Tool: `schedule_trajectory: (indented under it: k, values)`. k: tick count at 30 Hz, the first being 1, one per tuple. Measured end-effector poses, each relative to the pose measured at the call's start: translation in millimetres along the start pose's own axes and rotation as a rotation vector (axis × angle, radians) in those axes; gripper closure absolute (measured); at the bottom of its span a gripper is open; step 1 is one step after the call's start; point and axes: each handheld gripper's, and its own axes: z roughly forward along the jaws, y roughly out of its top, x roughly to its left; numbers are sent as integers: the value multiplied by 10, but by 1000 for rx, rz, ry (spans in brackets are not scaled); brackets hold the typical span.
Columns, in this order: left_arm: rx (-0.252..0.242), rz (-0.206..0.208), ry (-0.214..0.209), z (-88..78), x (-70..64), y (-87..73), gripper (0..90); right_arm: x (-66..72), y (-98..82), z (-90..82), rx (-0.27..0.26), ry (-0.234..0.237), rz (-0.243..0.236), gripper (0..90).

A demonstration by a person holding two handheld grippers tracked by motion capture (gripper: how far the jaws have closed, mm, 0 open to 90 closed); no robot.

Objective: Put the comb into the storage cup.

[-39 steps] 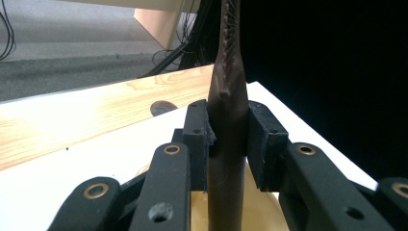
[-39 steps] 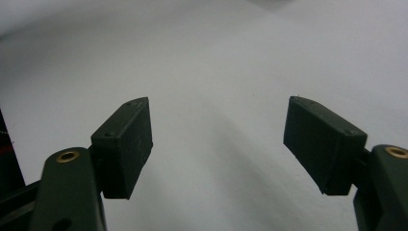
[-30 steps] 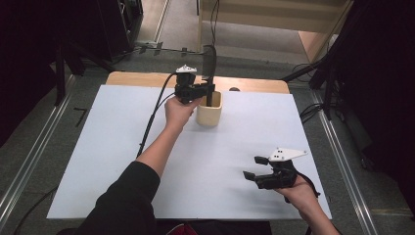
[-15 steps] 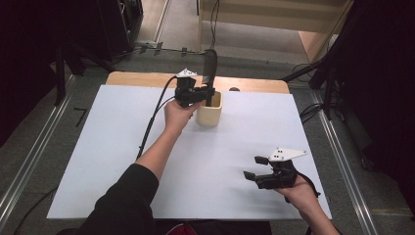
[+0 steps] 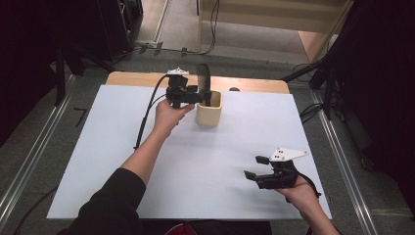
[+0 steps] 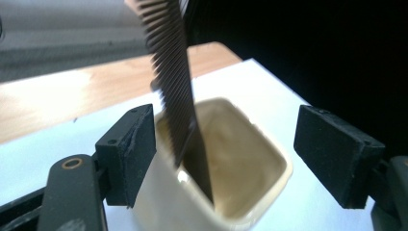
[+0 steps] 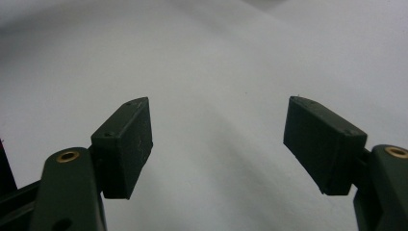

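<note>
From the high view, the left gripper (image 5: 198, 95) sits right at the cream cup (image 5: 209, 110) near the far edge of the white sheet (image 5: 98, 161), and the dark comb (image 5: 204, 83) stands in that cup, its top leaning a little over the rim. The right gripper (image 5: 255, 169) waits well apart near the front corner, jaws spread over bare sheet, holding nothing. Over to the left gripper view: the comb (image 6: 169, 72) rises tilted out of the cup (image 6: 250, 187), teeth facing the near pad, and the left gripper (image 6: 226, 139) has its jaws wide. They have just been opening, and though the comb lies between them, close to one pad, neither pad presses on it. So the drop looks done: the comb is in the cup and let go. In the right gripper view, the right gripper (image 7: 219, 139) shows two pads standing far apart with plain sheet (image 7: 216, 72) between them. The next move, by my read, calls for drawing the left gripper back and up cleanly, keeping the near pad off the teeth so the comb is not knocked and the cup not tipped.
</note>
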Motion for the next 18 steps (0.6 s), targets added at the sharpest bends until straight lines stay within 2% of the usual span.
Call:
schedule_trajectory:
  k: [2,4,10,13,15,18]
  values:
    - [2,-5,-13,-37,11,-10,241,12,1,-1,2,1,-1,240]
    - [16,-2,-2,-77,15,-24,241,15,1,1,2,1,-6,239]
    - [43,-23,-12,-173,41,-64,242,13,1,11,6,4,-5,239]
    - [55,-38,-24,-214,54,-80,242,13,1,21,8,7,-3,239]
    - [82,-55,-41,-233,69,-96,243,13,0,26,12,6,-4,239]
    - [105,-41,-42,-277,67,-136,243,14,-1,35,16,9,-6,239]
